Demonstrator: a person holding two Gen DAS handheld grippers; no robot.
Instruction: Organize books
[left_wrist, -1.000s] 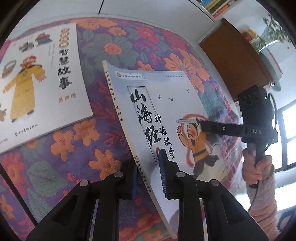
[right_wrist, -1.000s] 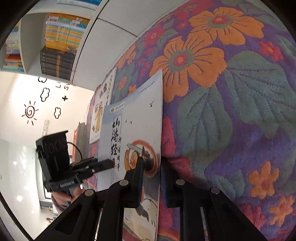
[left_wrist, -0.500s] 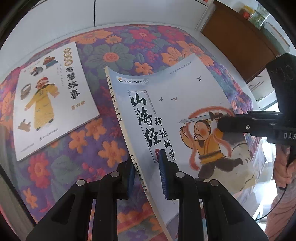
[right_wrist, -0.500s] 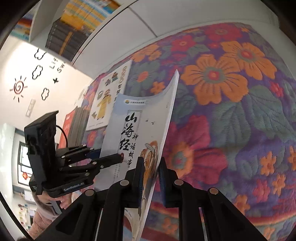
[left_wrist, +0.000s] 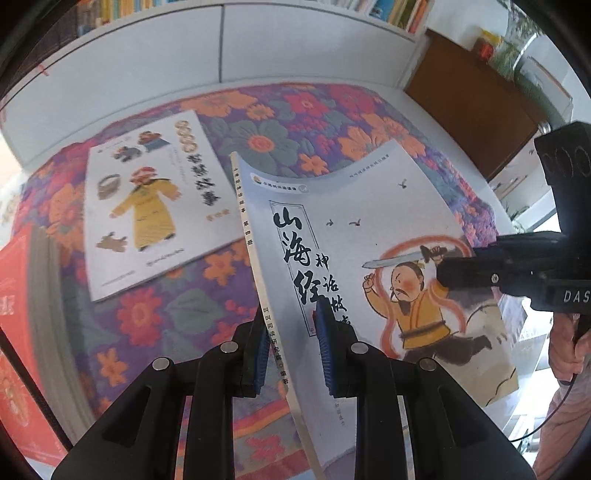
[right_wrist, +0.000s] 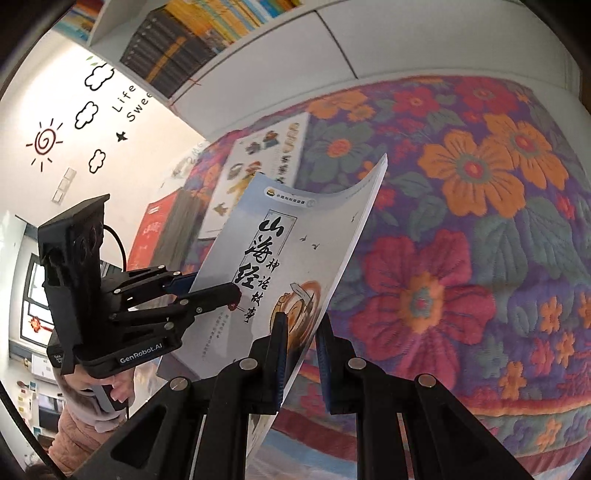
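Both grippers are lifting the thin pale-blue picture book with black brush lettering and a sword-waving figure in yellow (left_wrist: 354, 236) higher than a second ago: it was tilting low over the cloth then, and now it is hanging clear of the flower-patterned purple, orange and green tablecloth (left_wrist: 280, 122), with more of the cloth and the white shelf unit (left_wrist: 221, 44) showing behind it.

The left gripper (left_wrist: 291, 354) is clamping the book at its spine edge, one blue-padded finger under the spine and the other pressing on the front cover beside the lettering. The right gripper (right_wrist: 301, 343) is pinching the opposite, open edge of the same book, its pads closing on the cover near the painted figure. Between the two grips the cover is bowing, its far corner curling upward.

Farther back on the cloth, a second thin white picture book showing a figure in a yellow robe (left_wrist: 155, 206) is lying flat, well apart from the held one. At the left edge of the table a thick red-covered book with grey page edges (left_wrist: 33, 314) is lying on its side. A brown wooden cabinet (left_wrist: 472, 107) is standing beyond the table's right side. A person's hand (left_wrist: 569, 343) is gripping the right gripper's handle.
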